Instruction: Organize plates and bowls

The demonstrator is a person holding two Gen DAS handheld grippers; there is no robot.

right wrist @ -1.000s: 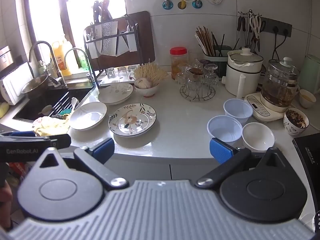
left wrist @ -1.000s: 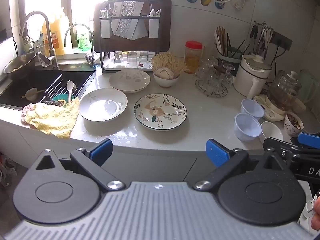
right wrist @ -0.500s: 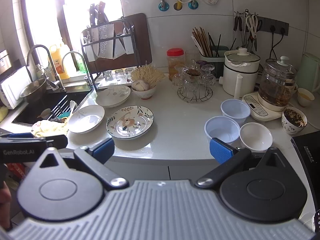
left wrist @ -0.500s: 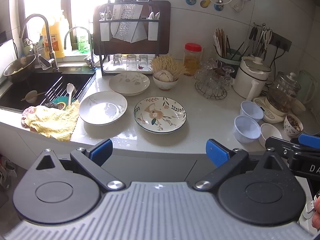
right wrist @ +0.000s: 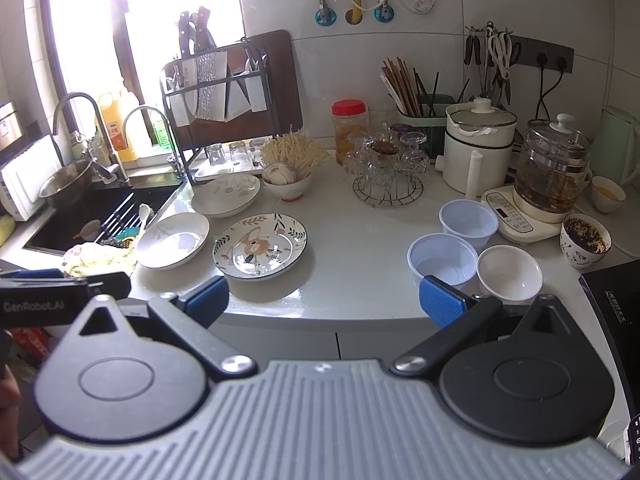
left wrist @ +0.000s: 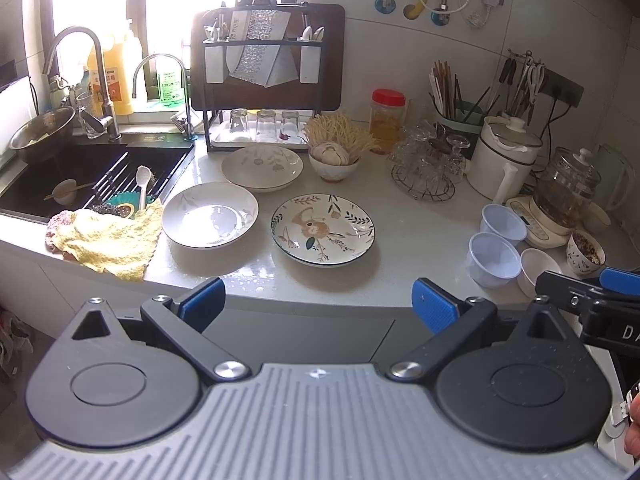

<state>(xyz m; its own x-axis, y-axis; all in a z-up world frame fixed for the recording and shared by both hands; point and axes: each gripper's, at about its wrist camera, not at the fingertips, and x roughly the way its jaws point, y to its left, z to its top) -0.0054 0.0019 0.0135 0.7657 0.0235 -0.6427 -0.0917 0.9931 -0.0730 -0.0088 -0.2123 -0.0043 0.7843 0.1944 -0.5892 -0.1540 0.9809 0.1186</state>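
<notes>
Nothing's sorted yet, I'd say: three plates (left wrist: 323,230) loose around 11 o'clock, bowls (right wrist: 442,258) at 2 on the worktop (right wrist: 360,240). Left gripper (left wrist: 318,300) and right gripper (right wrist: 324,296) both have jaws apart, holding nothing.

Beside the dark sink (left wrist: 100,168), the pale stone-like counter (left wrist: 416,240) is glossy and speckled with wet spots. A nubbly yellow cloth (left wrist: 108,240) lies over the sink's edge. Just right of it, the white plate (left wrist: 210,220) and the flowered plate (left wrist: 323,230) look like glazed ceramic, shiny. Farther right, two bluish bowls (right wrist: 442,260) look like thin translucent plastic. Behind the sink, the taps (left wrist: 80,76) are brushed metal.
</notes>
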